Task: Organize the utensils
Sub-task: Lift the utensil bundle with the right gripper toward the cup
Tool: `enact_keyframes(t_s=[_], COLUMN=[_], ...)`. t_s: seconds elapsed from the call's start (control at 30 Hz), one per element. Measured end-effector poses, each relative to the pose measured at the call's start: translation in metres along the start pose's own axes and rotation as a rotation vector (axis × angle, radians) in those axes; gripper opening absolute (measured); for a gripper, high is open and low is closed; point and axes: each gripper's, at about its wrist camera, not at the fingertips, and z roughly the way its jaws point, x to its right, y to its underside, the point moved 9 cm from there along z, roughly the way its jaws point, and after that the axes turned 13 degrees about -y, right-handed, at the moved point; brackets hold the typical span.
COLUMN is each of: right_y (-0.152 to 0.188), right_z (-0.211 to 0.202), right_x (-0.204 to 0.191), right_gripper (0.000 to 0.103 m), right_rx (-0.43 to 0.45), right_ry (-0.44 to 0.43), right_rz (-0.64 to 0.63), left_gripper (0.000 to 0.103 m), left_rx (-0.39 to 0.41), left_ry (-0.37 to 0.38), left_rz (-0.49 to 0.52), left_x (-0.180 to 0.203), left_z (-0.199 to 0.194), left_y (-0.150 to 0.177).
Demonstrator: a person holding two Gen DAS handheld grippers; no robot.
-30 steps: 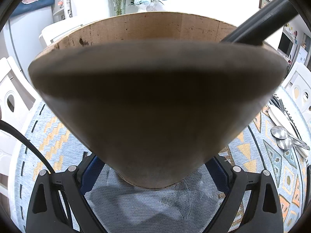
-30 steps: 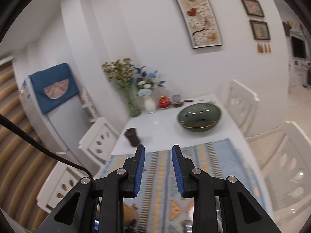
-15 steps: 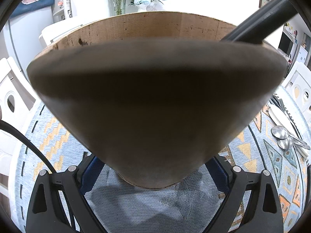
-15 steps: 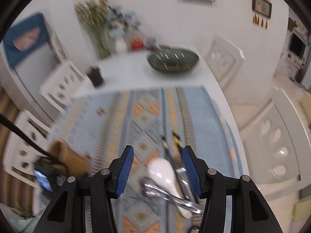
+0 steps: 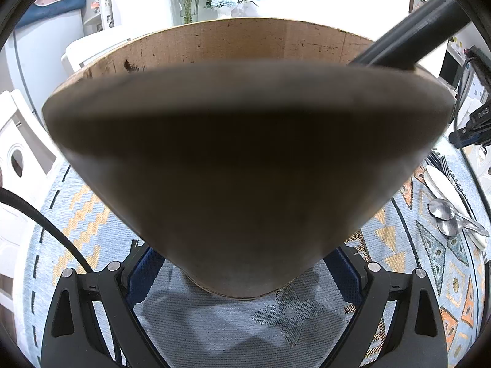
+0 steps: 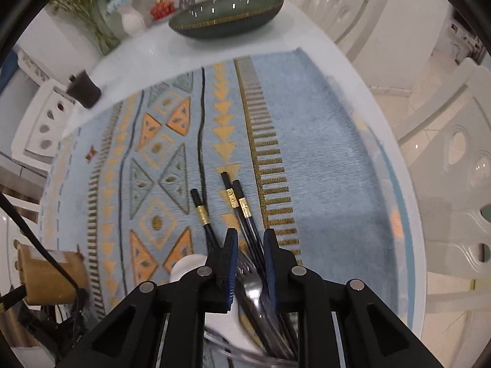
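Here the left gripper clamps the wooden holder, which stands on the patterned blue mat with a black handle sticking out at its far right. To the right, the right gripper points steeply down over the utensil pile; its jaws have just been closing and stand narrow around the black chopsticks and a steel fork, though I cannot tell whether the pads press them. A white spoon lies just left. A dark green bowl sits far off.
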Motion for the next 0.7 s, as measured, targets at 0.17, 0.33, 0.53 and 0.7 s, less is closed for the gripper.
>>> enact_keyframes(t_s=[0.17,0.33,0.53,0.7], right_y=[0.001,0.001,0.003,0.005], right_z=[0.019,0.032,0.034,0.033], right_x=[0.003,0.009,0.012,0.016], right_gripper=[0.016,0.016,0.016,0.016], right_rx=[-0.046,-0.08,-0.103,-0.14], right_ry=[0.016,0.041,0.07,0.081], right_rz=[-0.027,-0.056,-0.09,-0.109], left_gripper=[0.095,0.095,0.095,0.095], left_rx=[-0.002,-0.002,-0.004,-0.006], left_ry=[-0.002,-0.002,-0.004,-0.004], left_rz=[0.002,0.002,0.005,0.005], left_x=[-0.002,-0.003,-0.003,-0.003], left_z=[0.001,0.001,0.002,0.002], left_y=[0.0,0.001,0.001,0.0])
